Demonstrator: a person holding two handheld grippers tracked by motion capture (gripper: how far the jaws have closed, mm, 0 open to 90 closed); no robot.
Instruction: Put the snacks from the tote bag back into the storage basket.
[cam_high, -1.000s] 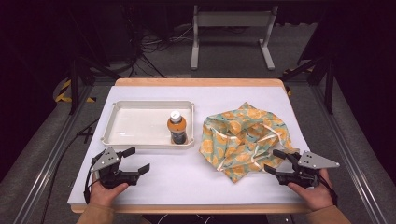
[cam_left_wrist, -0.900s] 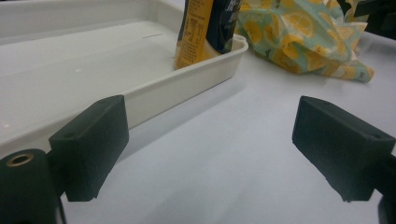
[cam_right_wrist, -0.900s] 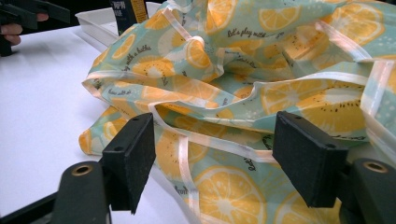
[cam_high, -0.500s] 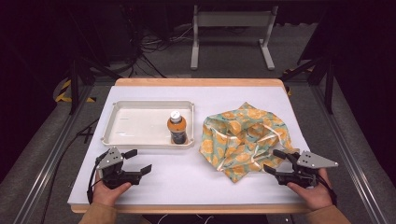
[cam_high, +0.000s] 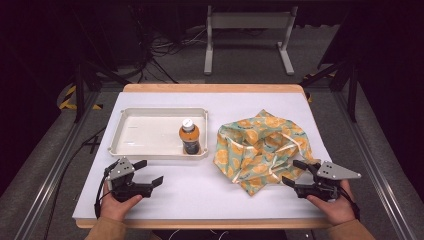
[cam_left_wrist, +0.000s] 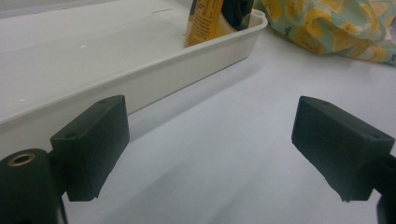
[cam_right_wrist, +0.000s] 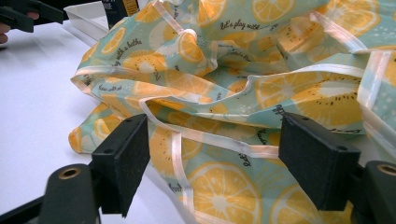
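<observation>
The crumpled cloth bag (cam_high: 262, 147), printed with orange slices on pale green and edged with light ribbon straps, lay on the right half of the table (cam_high: 200, 195), just beside the tray's right end. The right claw (cam_high: 298, 173) rested at the bag's near right corner, its jaws spread wide and just having opened further; in the right gripper view (cam_right_wrist: 212, 156) folds of the fabric and a strap lay between the two black pads, but neither pad pressed on them. The right hand (cam_high: 334, 205) held that gripper low over the table.

The left claw (cam_high: 148, 172) sat well apart from the bag, near the table's front left, also wide open with nothing between its jaws; in the left gripper view (cam_left_wrist: 210, 140) bare white table showed between them, with the tray wall just beyond.

By count: one bag, one white tray (cam_high: 120, 145), one bottle (cam_high: 189, 137) standing upright in the tray's near right corner, and two claws.
</observation>
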